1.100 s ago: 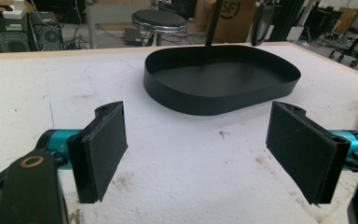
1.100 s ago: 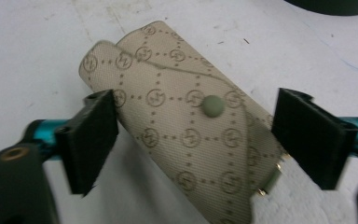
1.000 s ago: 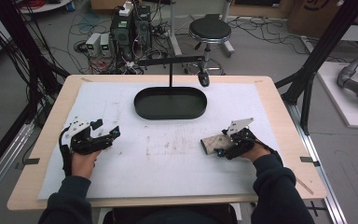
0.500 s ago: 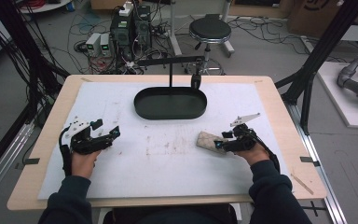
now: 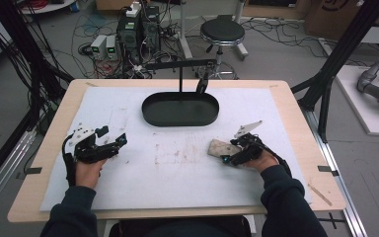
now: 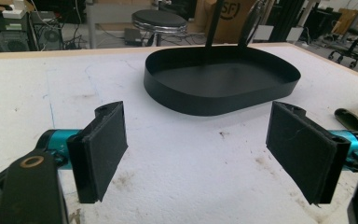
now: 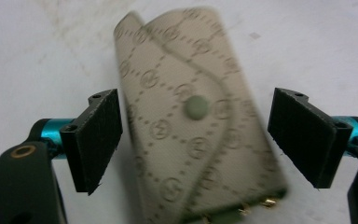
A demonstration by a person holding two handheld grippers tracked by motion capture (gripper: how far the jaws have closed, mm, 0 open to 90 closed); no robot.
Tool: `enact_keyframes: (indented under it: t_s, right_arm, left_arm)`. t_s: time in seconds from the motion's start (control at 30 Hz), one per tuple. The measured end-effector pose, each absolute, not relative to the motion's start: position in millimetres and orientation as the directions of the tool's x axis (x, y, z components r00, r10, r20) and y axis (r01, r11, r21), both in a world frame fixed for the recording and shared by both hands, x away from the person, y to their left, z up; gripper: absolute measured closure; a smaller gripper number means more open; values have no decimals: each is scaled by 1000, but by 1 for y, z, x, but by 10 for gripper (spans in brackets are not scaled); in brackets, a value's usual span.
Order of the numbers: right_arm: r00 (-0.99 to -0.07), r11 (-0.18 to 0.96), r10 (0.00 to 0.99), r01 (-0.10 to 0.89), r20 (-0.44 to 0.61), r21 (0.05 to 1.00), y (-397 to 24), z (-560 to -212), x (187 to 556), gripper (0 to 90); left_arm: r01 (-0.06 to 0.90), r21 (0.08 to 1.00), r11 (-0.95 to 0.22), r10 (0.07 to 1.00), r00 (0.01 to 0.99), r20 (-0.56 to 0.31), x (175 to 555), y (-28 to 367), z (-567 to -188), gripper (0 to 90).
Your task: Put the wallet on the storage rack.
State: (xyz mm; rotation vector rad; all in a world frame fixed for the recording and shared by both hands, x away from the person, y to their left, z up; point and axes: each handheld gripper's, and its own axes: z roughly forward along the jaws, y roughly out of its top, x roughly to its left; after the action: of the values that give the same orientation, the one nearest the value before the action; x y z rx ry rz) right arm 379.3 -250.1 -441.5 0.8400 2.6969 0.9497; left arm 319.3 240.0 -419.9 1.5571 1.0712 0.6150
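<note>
R gripper [image 7: 196, 140] has just spread wide, pads off the soft beige patterned wallet [image 7: 196, 121] w/ round snap. L gripper [image 6: 205, 154] spread wide, holding nothing.

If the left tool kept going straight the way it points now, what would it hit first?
Most likely the black oval tray: it lies ahead of the open left tool, slightly right of centre, with bare white mat between. Depth is hard to judge.
</note>
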Motion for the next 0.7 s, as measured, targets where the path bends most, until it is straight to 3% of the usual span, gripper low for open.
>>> enact_keyframes:
  t_s: [0.13,0.23,0.3,0.7]
  right_arm:
    - [-820,655,572,444,-18,612,-243,-443,377,203]
    - [-810,644,586,451,-19,618,-245,-443,375,306]
    - [-801,617,599,462,1,637,-249,-444,374,327]
    - [-787,607,617,463,-17,646,-248,-446,369,331]
  left_arm:
    - [308,951,8,876,457,-156,319,240,-420,201]
    - [309,951,5,876,458,-153,319,240,-420,201]
    - [309,951,3,876,459,-152,319,240,-420,201]
    - [311,950,3,877,456,-152,319,239,-420,201]
